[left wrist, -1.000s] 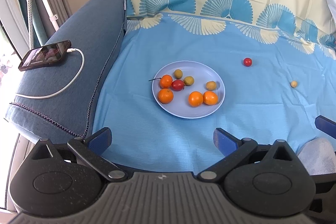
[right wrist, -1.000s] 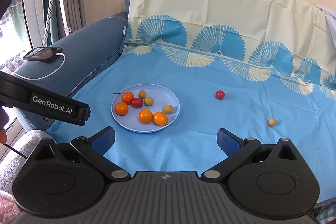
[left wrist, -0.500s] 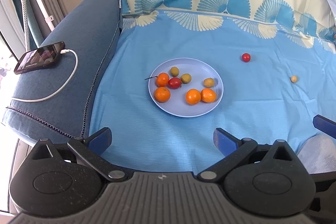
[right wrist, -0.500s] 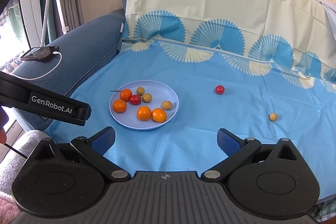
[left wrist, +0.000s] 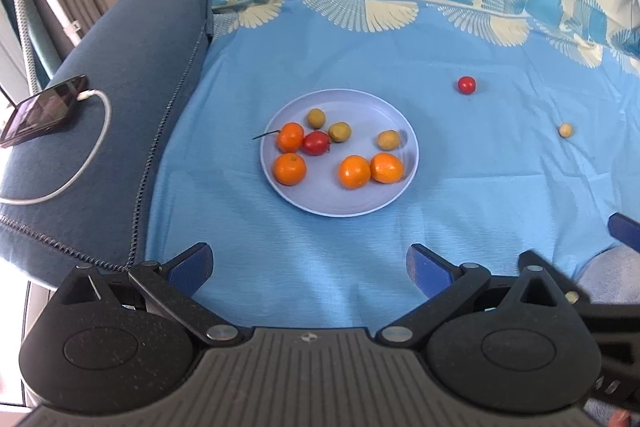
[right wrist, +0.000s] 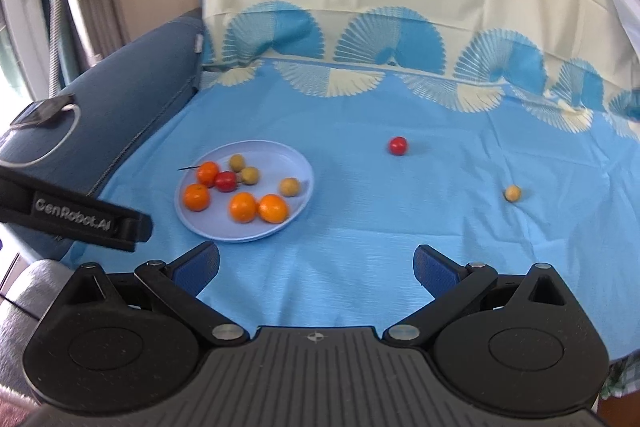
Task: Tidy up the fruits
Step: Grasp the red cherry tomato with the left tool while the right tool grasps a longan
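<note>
A pale blue plate [left wrist: 348,205] [right wrist: 292,159] lies on the blue cloth and holds several oranges, a red tomato and three yellow-green fruits. A loose red tomato [left wrist: 466,84] [right wrist: 398,145] lies on the cloth to the right of the plate. A small yellow fruit [left wrist: 565,130] [right wrist: 512,193] lies farther right. My left gripper [left wrist: 309,267] is open and empty, near the cloth's front edge, short of the plate. My right gripper [right wrist: 316,267] is open and empty, near the front edge, right of the plate.
A dark blue sofa arm [left wrist: 120,79] on the left carries a phone [left wrist: 42,111] with a white cable. The patterned cloth [right wrist: 360,99] runs up the backrest. The left gripper's body [right wrist: 72,217] shows at the left of the right wrist view.
Both grippers have moved forward a little toward the cloth, so the plate and loose fruits look slightly nearer. Both stay open. No fruit has moved.
</note>
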